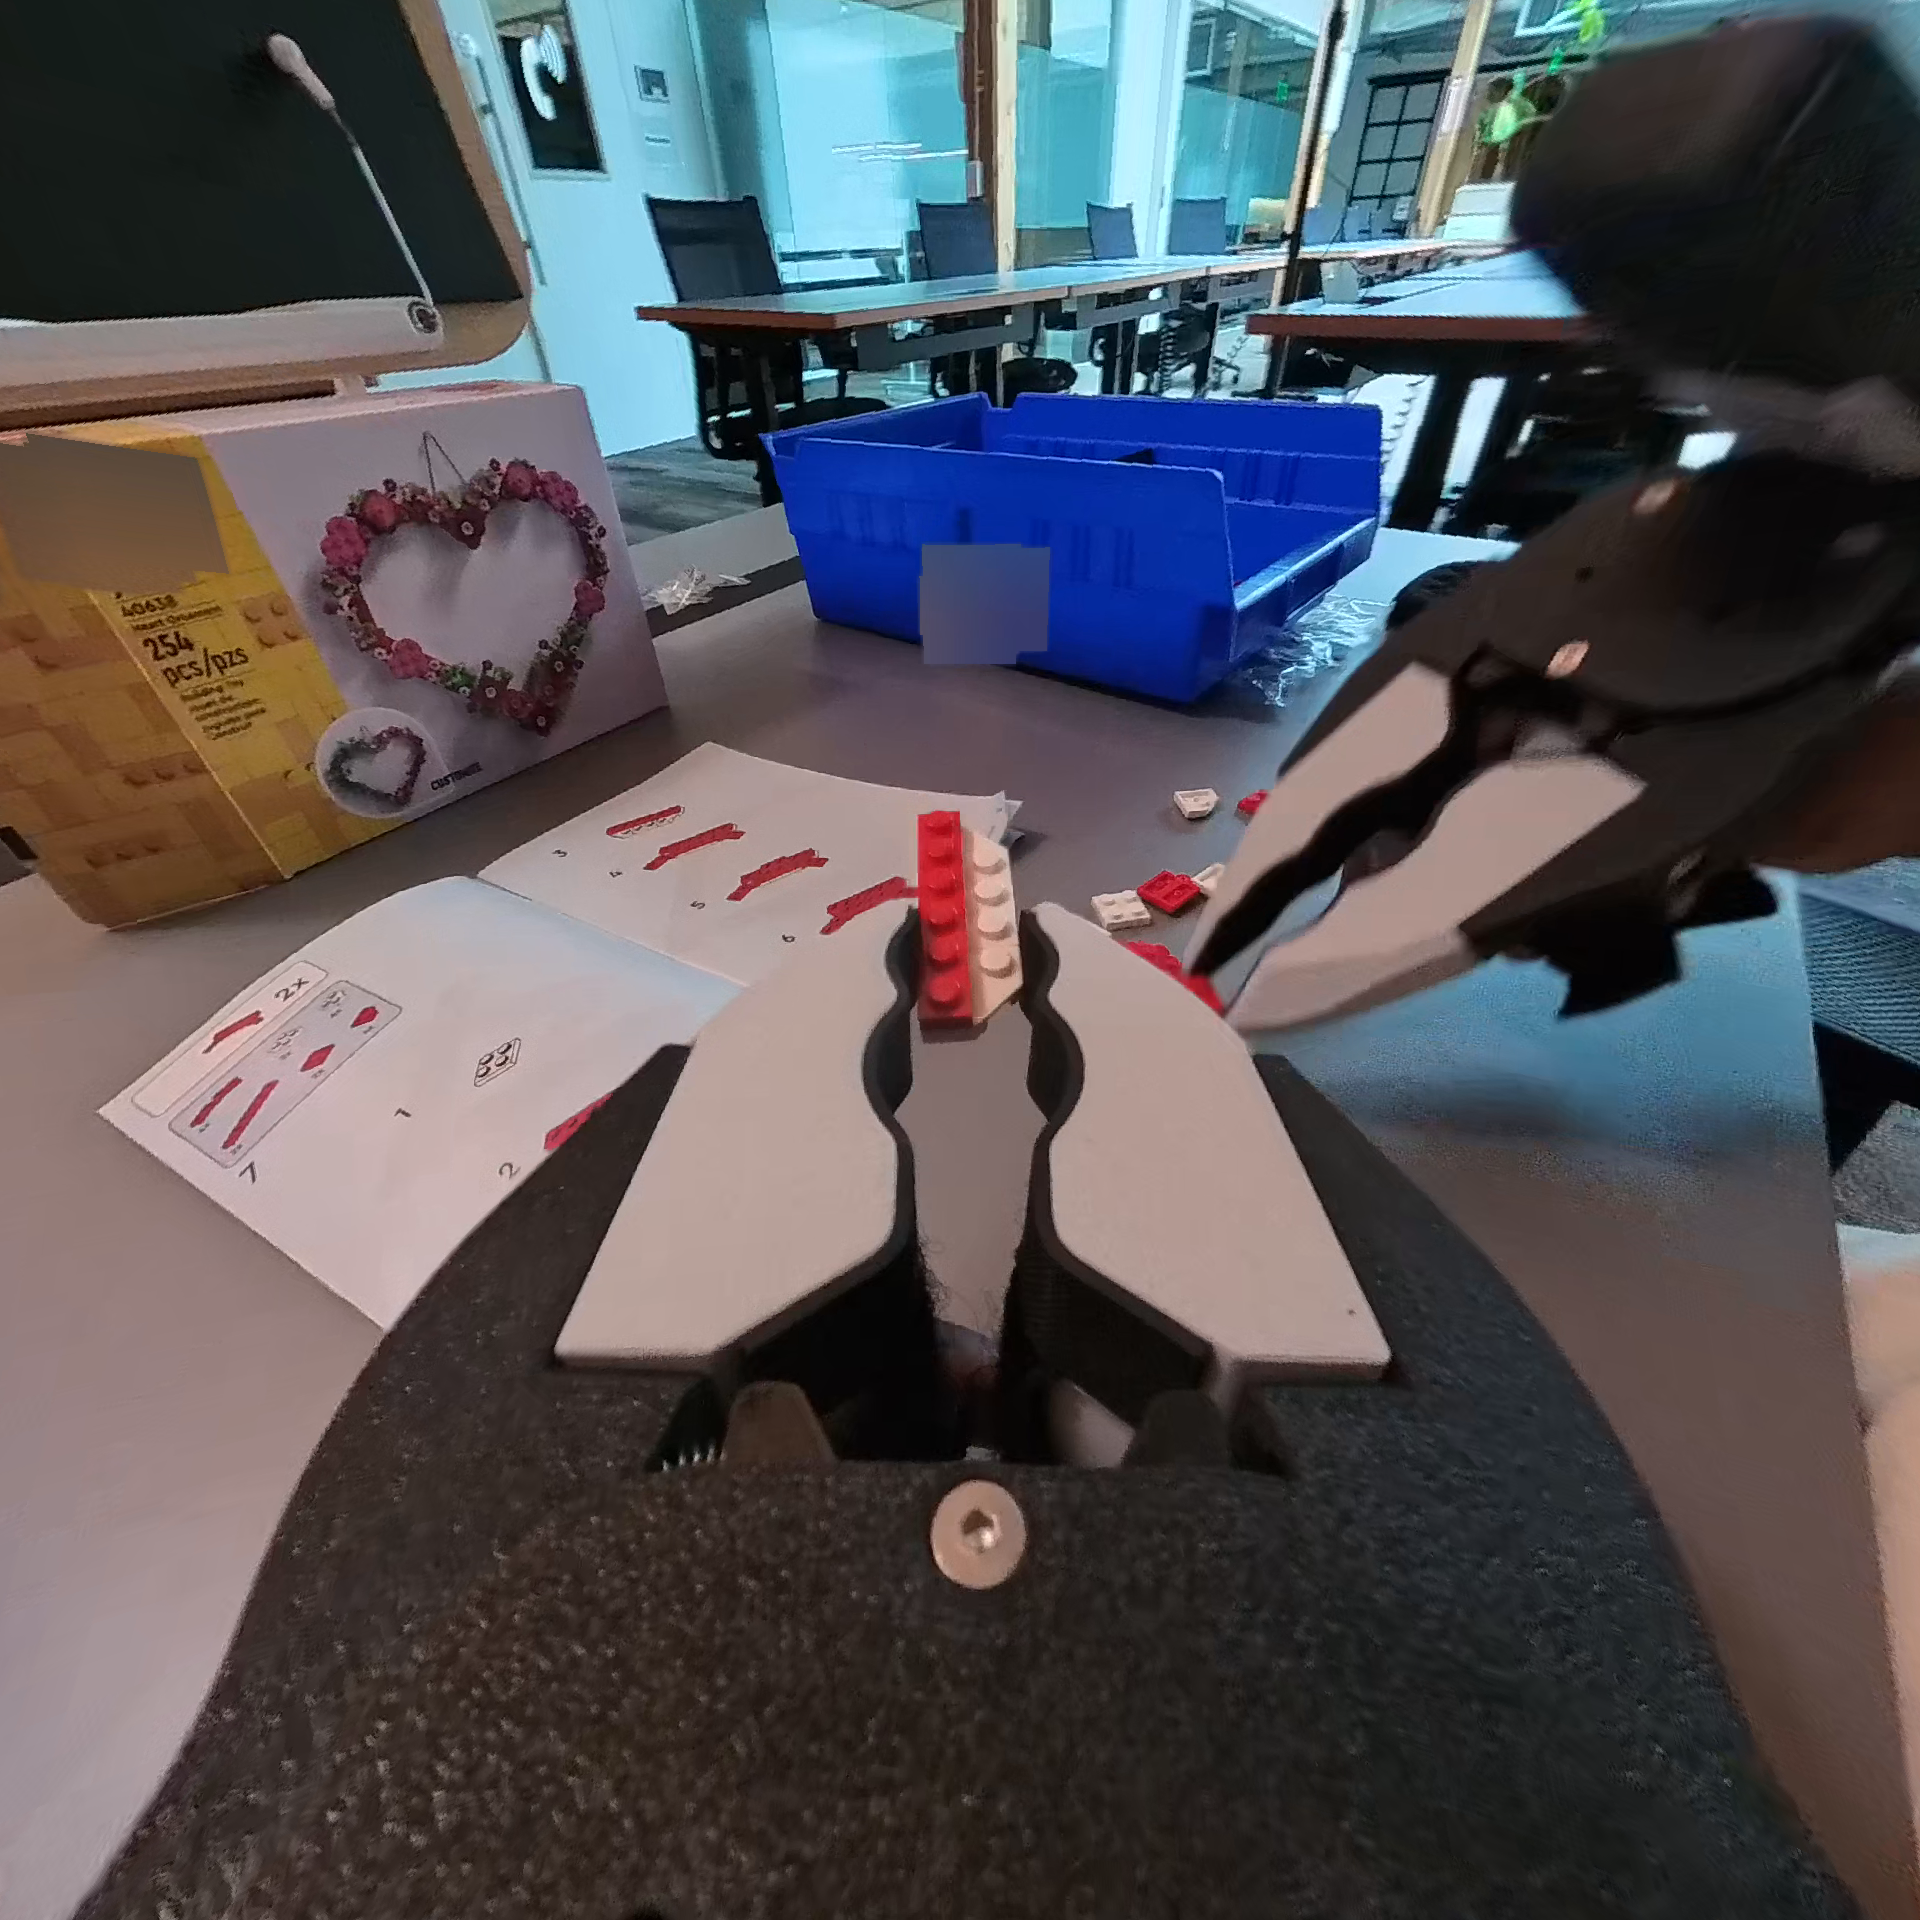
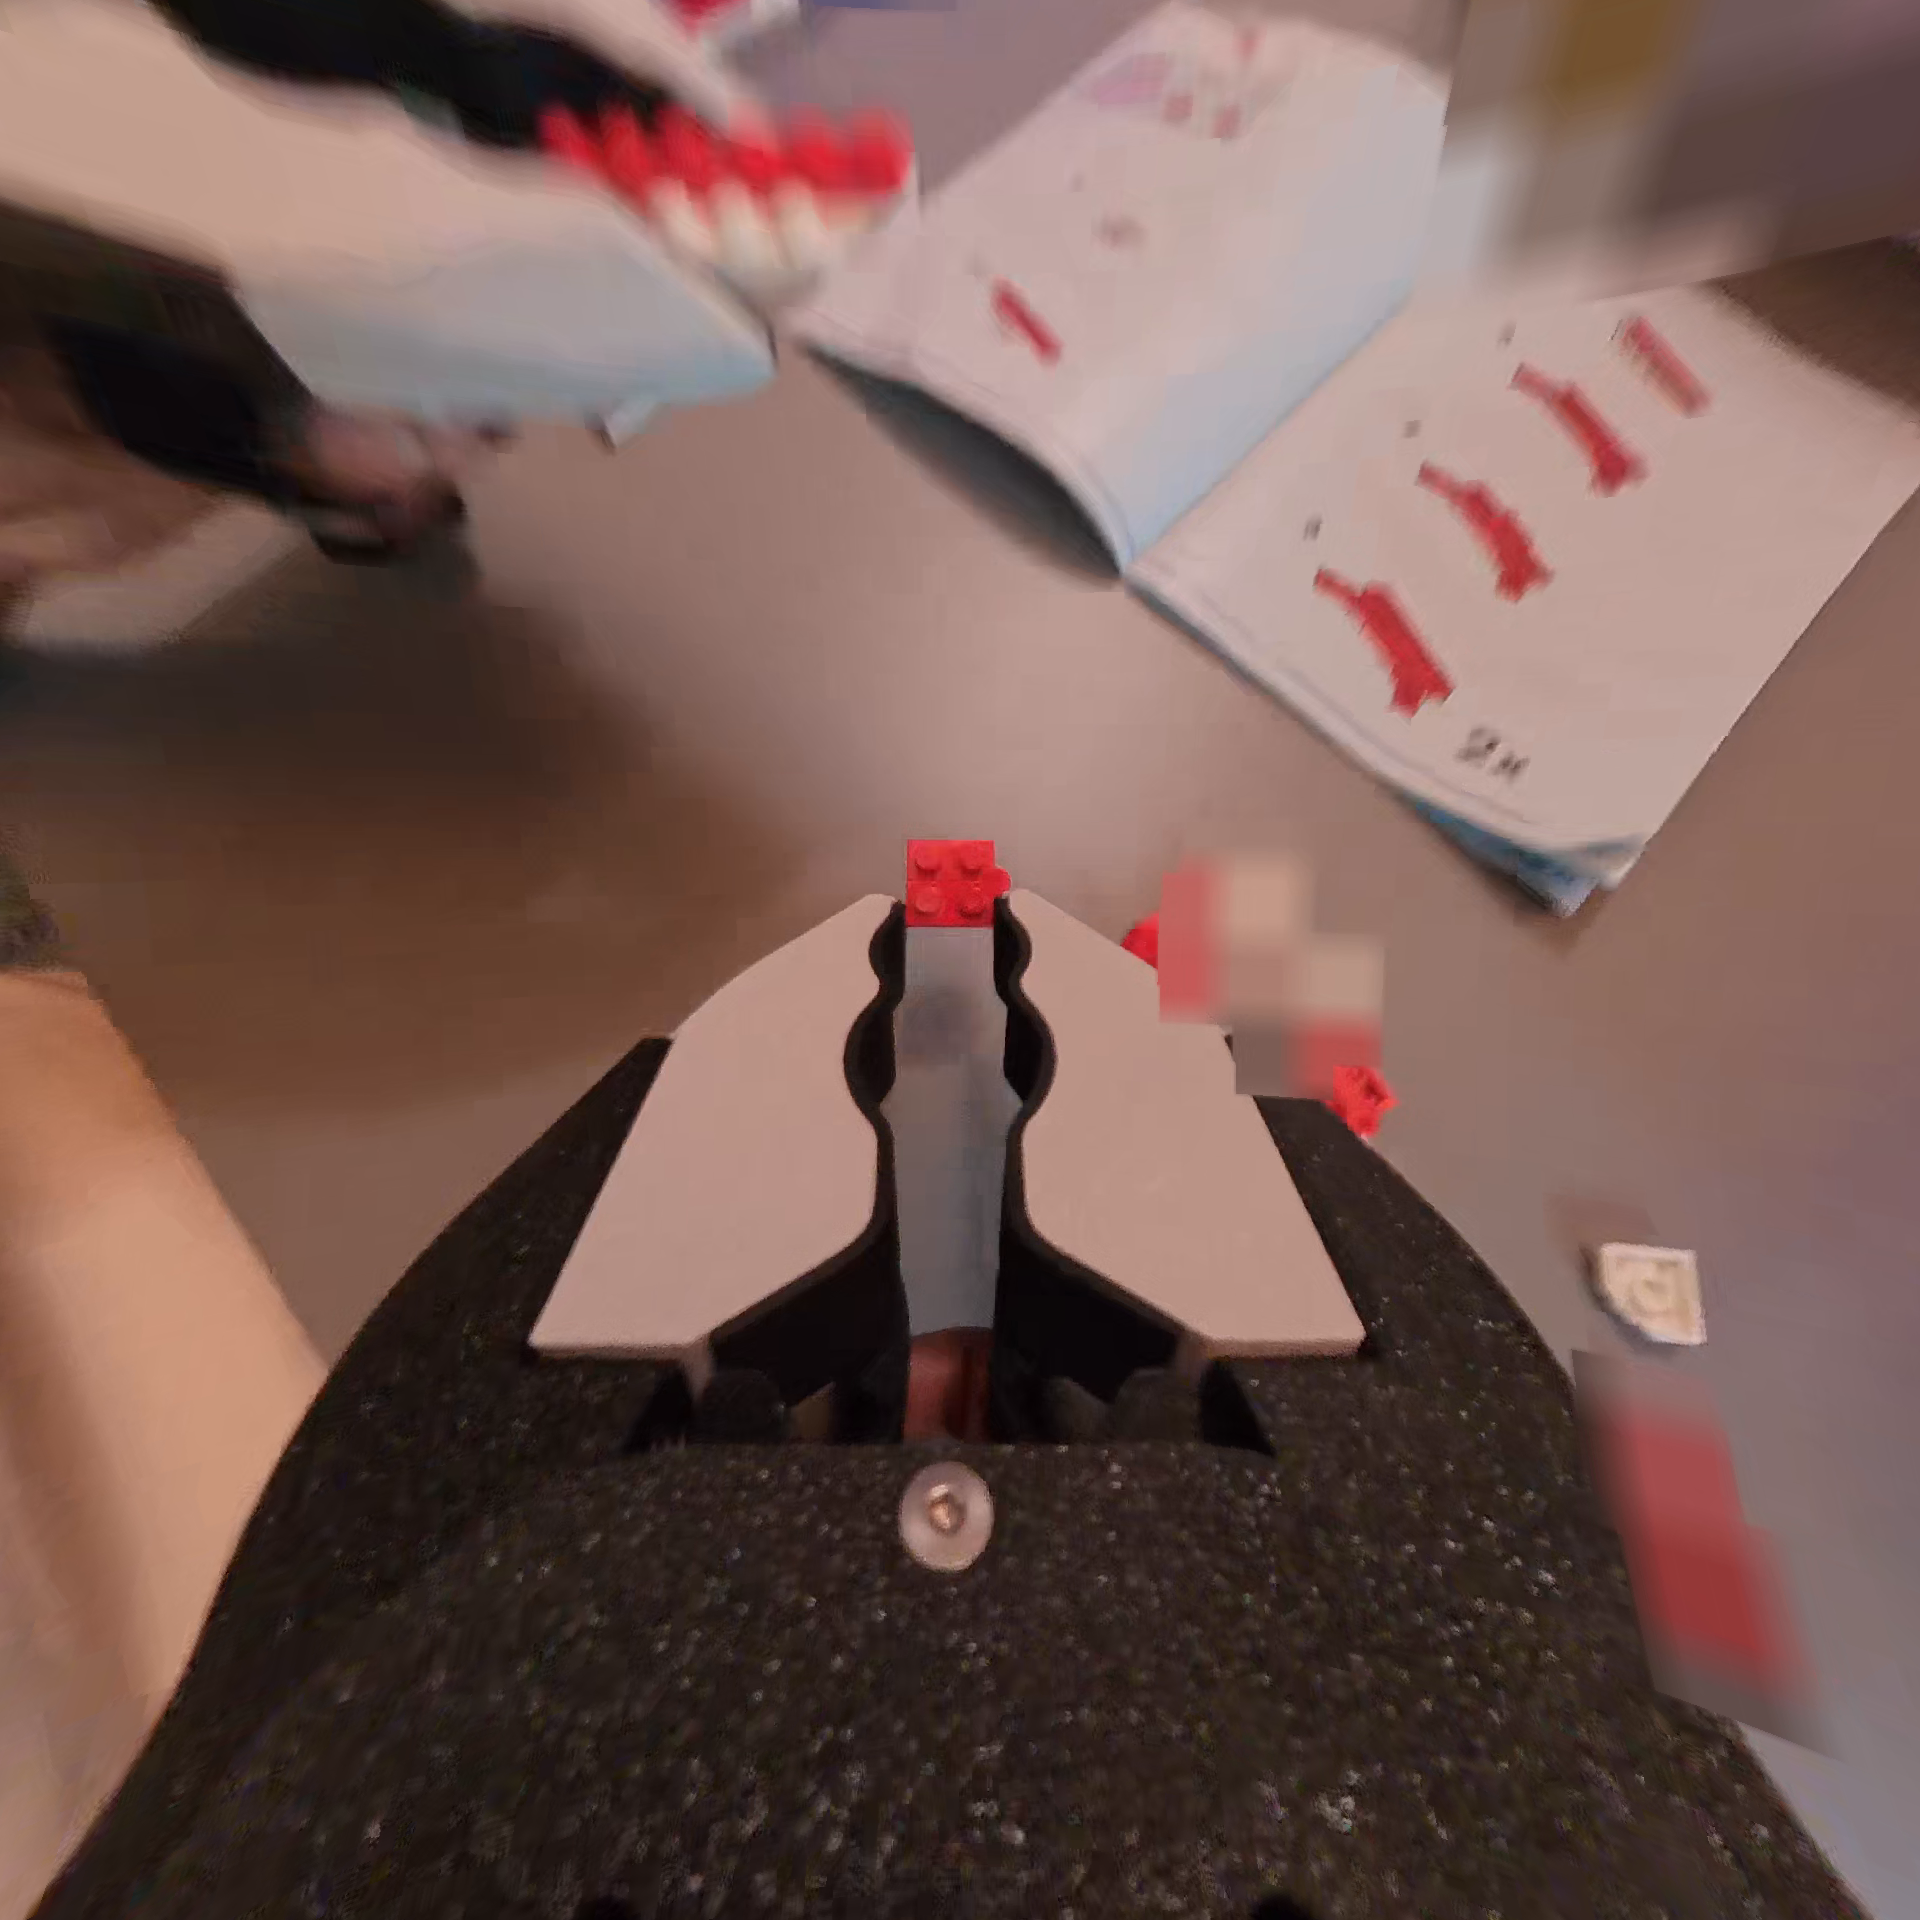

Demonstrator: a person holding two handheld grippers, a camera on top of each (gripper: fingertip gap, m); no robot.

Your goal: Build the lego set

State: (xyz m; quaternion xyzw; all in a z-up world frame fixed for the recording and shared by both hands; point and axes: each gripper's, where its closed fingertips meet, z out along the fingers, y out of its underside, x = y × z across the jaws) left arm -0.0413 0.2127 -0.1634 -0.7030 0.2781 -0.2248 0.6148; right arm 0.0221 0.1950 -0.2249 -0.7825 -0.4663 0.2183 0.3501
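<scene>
Lego assembly of a long red studded plate joined side by side to a white studded plate (image 1: pixel 966 920): it is clamped at its near end between the fingertips of the left gripper (image 1: pixel 971 971), at 12 o'clock in the left wrist view. The jaws stand narrowly apart, clenched on the width of the two plates, and the assembly projects forward past the tips, above the grey desk (image 1: pixel 260 1403). In the right wrist view the same assembly (image 2: pixel 769 182) shows blurred at 11 o'clock, held in the left gripper (image 2: pixel 727 208).

The right gripper (image 2: pixel 951 904) grasps a small square red plate with four studs (image 2: pixel 951 883) at its fingertips; the jaws are nearly together, pinching the plate's sides. In the left wrist view the right gripper (image 1: pixel 1216 987) sits at 3 o'clock, tips pointing down toward the desk, just beside the left gripper's right finger, with red showing at the tips.

An open white instruction booklet (image 1: pixel 436 1049) lies flat on the desk at 10 o'clock of the left gripper. Loose small red and white pieces (image 1: pixel 1148 899) lie on the desk at 1 o'clock. A cardboard set box with a heart picture (image 1: pixel 343 644) stands at 10 o'clock, farther back. A blue plastic bin (image 1: pixel 1081 540) stands at 12 o'clock, at the far part of the desk.
</scene>
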